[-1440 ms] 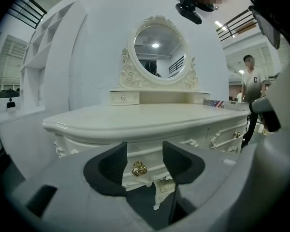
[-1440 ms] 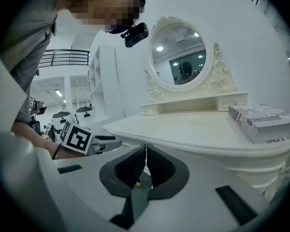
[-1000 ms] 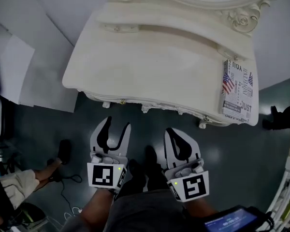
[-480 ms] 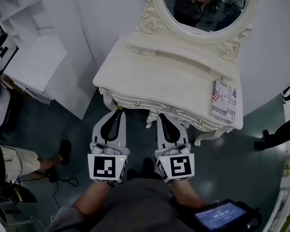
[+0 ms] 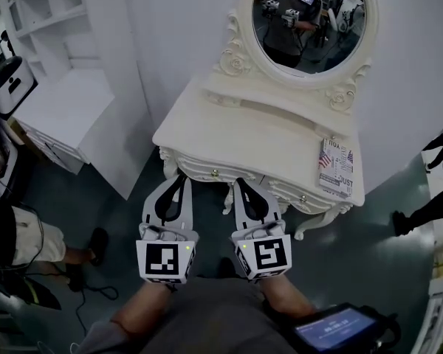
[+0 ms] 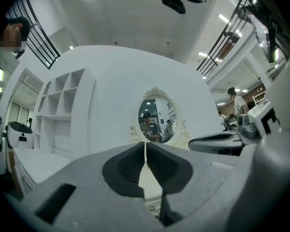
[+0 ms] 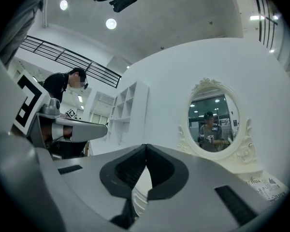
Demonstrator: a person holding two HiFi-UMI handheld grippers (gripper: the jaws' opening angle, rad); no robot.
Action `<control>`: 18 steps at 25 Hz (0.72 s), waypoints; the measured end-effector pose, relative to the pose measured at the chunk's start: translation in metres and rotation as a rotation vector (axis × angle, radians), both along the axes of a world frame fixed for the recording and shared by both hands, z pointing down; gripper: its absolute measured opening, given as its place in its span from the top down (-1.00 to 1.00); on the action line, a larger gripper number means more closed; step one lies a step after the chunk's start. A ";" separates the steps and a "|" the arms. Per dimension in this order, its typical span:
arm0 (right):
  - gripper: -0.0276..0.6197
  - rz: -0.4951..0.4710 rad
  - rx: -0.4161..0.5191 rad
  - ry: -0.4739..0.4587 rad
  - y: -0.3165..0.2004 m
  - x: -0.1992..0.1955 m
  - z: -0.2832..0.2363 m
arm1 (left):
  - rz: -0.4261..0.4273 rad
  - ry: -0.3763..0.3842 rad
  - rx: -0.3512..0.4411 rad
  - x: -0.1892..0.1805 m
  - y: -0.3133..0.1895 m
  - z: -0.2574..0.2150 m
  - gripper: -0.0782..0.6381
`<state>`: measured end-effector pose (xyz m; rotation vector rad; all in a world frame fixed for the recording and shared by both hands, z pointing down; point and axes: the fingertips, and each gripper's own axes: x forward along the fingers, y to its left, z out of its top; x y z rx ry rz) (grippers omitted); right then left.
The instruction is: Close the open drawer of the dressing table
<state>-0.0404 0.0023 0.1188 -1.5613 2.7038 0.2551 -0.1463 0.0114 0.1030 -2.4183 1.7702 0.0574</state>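
You are holding both grippers side by side in front of the dressing table [image 5: 258, 124], each with its fingers pressed together and nothing between them. The drawer front [image 5: 203, 167] is lying straight ahead of the left gripper [image 5: 177, 180] and the right gripper [image 5: 242, 184]. Its long axis is running across your line of reach, so a push would be going away from you, toward the mirror [image 5: 310, 21]. Its knob [image 5: 214, 173] is sitting between the two sets of tips. The left gripper looks slightly nearer it. How far the drawer is standing out, and whether the tips are touching it, I cannot tell. Nothing is standing in the way; a booklet [image 5: 334, 167] is lying on the surface's right end and a white shelf unit [image 5: 66, 102] is standing well off to the left.
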 end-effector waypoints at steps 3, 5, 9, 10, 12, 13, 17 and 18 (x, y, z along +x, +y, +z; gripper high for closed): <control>0.87 -0.008 0.009 0.001 -0.001 -0.003 -0.002 | -0.004 0.009 -0.009 -0.001 -0.002 0.000 0.71; 0.87 -0.004 0.009 0.002 -0.002 -0.003 -0.004 | -0.005 0.009 -0.009 -0.002 -0.003 -0.001 0.71; 0.87 -0.001 0.009 0.003 -0.002 -0.008 -0.005 | -0.003 0.018 -0.019 -0.006 -0.003 -0.003 0.71; 0.87 -0.003 0.010 0.004 -0.002 -0.009 -0.006 | -0.002 0.015 -0.018 -0.006 -0.004 -0.004 0.71; 0.87 -0.004 0.010 0.006 -0.003 -0.012 -0.006 | 0.002 0.008 -0.009 -0.008 -0.005 -0.003 0.71; 0.87 -0.004 0.009 0.006 -0.004 -0.012 -0.005 | 0.003 0.006 -0.004 -0.008 -0.006 -0.003 0.71; 0.87 -0.001 0.015 0.007 -0.010 -0.012 -0.004 | -0.006 0.023 -0.006 -0.011 -0.012 0.000 0.71; 0.87 -0.001 0.017 0.009 -0.011 -0.012 -0.004 | -0.007 0.024 -0.008 -0.011 -0.013 0.001 0.71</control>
